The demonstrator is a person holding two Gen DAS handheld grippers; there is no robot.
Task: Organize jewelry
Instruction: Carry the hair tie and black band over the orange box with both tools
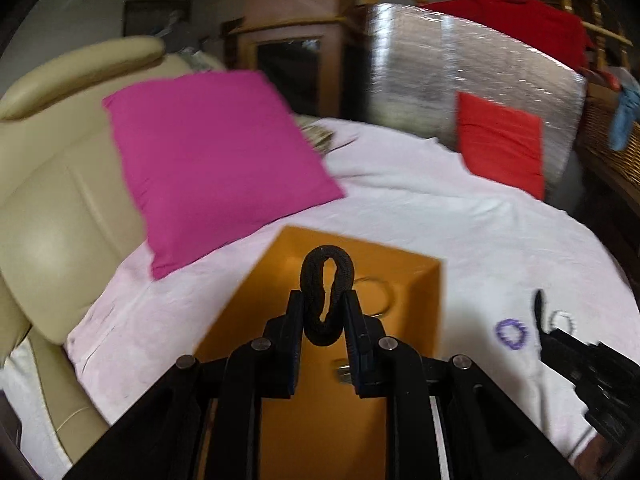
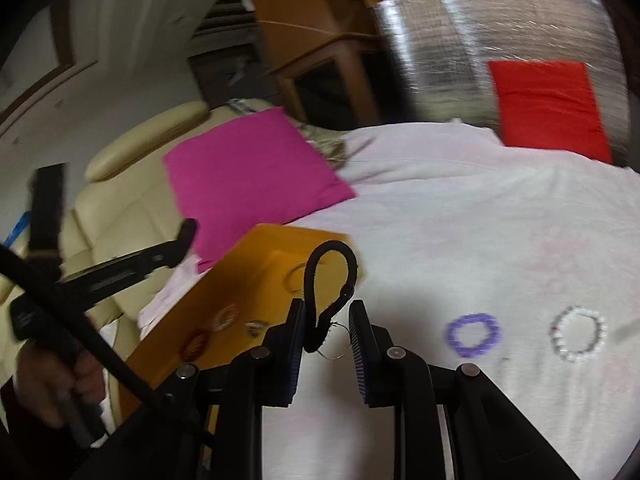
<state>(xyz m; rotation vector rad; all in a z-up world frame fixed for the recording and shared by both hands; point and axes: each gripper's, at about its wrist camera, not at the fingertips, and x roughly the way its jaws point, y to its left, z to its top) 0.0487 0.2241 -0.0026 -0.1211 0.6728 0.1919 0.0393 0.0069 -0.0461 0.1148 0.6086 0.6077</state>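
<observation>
My left claw (image 1: 325, 300) pinches a black hair tie (image 1: 326, 292) above the orange box (image 1: 416, 280), my right claw (image 2: 327, 316) part-open around a black cord (image 2: 320, 304), purple (image 2: 474, 335) and white bracelets (image 2: 577, 333) left on the bed

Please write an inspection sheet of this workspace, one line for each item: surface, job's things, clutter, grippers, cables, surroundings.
Surface: white sheet, wrinkled.
Job's things: orange box holding small pieces; purple bracelet and white bracelet lying apart on the sheet.
Clutter: magenta cushion, red cushion.
Grippers: left gripper shut on black hair tie over the box; right gripper open, black cord between its fingers.
Cables: nothing seen.
Surroundings: beige sofa, wooden furniture.
</observation>
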